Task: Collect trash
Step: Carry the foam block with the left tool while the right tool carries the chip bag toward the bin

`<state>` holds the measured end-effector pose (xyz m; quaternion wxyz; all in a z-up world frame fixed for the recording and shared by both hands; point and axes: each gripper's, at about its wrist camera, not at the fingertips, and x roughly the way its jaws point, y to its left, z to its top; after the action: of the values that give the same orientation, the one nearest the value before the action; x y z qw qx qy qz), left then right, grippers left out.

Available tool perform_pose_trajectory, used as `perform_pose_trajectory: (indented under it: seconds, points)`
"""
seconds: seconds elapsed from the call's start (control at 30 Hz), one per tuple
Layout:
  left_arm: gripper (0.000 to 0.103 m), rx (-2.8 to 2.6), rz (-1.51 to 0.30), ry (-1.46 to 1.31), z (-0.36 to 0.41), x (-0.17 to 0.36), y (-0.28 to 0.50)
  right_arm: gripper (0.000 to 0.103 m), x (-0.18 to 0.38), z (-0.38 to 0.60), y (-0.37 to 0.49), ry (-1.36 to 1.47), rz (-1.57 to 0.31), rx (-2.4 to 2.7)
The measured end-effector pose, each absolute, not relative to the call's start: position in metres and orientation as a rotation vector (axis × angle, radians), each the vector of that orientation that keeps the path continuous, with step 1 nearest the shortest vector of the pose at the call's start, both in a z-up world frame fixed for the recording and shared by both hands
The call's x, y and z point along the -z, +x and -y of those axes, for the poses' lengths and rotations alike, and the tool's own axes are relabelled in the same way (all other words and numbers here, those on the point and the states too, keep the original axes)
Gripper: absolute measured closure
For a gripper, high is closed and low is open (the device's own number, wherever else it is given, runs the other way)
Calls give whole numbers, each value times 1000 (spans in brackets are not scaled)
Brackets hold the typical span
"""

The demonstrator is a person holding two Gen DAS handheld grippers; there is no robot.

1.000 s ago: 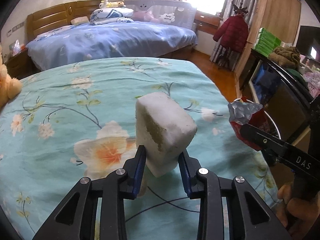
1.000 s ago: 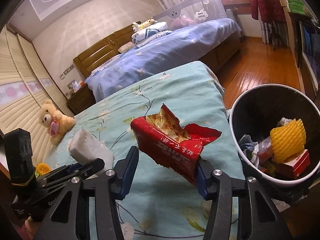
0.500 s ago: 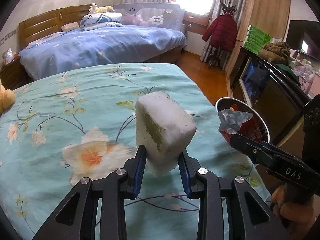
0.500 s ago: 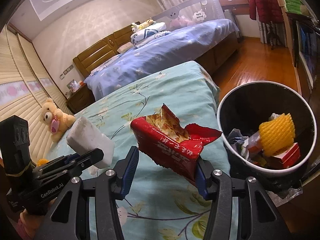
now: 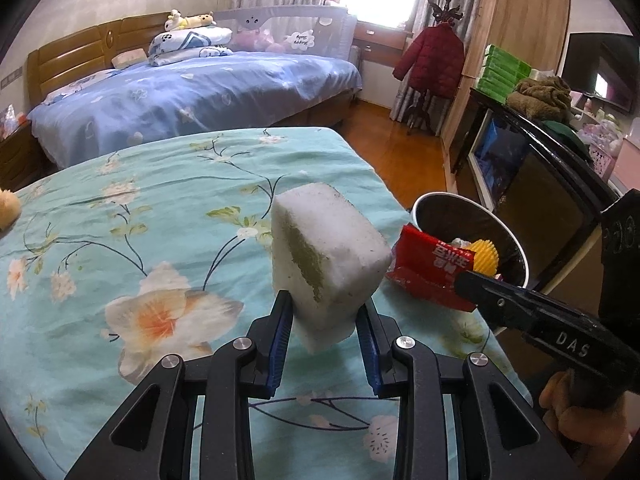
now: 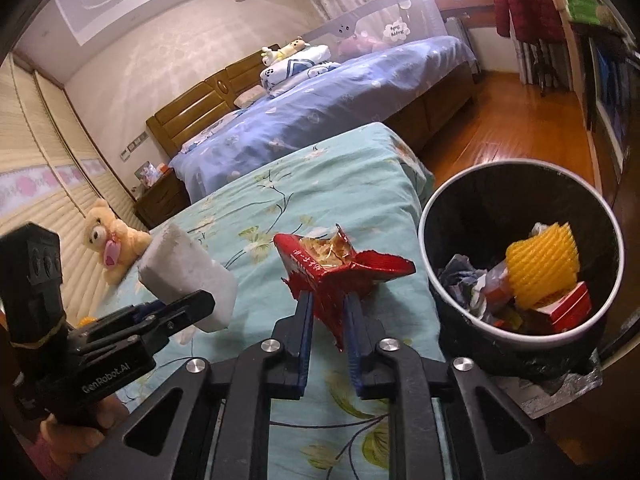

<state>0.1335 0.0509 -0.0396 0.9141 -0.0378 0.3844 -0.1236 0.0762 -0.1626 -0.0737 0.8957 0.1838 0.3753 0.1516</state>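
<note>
The right tongs (image 6: 327, 320) were closing on a crumpled red foil snack wrapper (image 6: 340, 270) at frame centre; the left tongs (image 5: 324, 336) pinched a white foam block (image 5: 326, 268). Released early, either could miss the black round bin (image 6: 520, 332) at right.

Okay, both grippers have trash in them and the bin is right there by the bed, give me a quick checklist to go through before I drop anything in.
1. Right gripper on the red snack wrapper: ok, jaws closing with the wrapper pinched between them.
2. Left gripper on the white foam block: ok, clamped at its lower end.
3. Trash bin mouth open and unobstructed: ok.
4. Room in the bin: ok, the yellow foam net and other rubbish sit low.
5. Wrapper over the bin: not ok, it hangs above the floral bedspread, left of the rim.
6. Crumbs left in the wrapper: cannot tell.
</note>
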Motion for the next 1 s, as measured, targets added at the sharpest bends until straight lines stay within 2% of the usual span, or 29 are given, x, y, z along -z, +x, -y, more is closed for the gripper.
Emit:
perform_pose_trajectory:
  seconds: [0.03, 0.07, 0.1, 0.2, 0.27, 0.4, 0.53, 0.57, 0.6, 0.63, 0.77, 1.0]
  points:
    - [73, 253, -795, -81, -51, 41, 134, 82, 74, 162, 77, 380, -779, -312]
    - [73, 252, -799, -84, -52, 41, 135, 76, 74, 161, 78, 373, -778, -307]
    - [73, 251, -802, -86, -53, 43, 136, 63, 74, 161, 79, 373, -777, -305]
    - [73, 250, -804, -86, -52, 43, 136, 42, 75, 157, 84, 377, -783, -318]
    - [73, 250, -805, -88, -51, 43, 138, 31, 75, 152, 89, 357, -789, -317]
    - [73, 250, -808, -95, -51, 45, 139, 21, 80, 149, 101, 316, -801, -289]
    - [73, 255, -814, -98, -51, 47, 141, 23, 85, 151, 113, 334, -820, -294]
    - [73, 256, -813, -98, -51, 47, 141, 33, 85, 150, 114, 328, -821, -297]
    - [73, 257, -812, -98, -51, 47, 142, 52, 85, 148, 114, 315, -824, -295]
    - [73, 258, -811, -98, -51, 47, 142, 58, 86, 147, 113, 312, -827, -295]
    - [73, 264, -808, -98, -49, 46, 142, 62, 83, 148, 105, 314, -808, -308]
    - [73, 284, -803, -85, -39, 42, 144, 63, 73, 164, 93, 349, -776, -299]
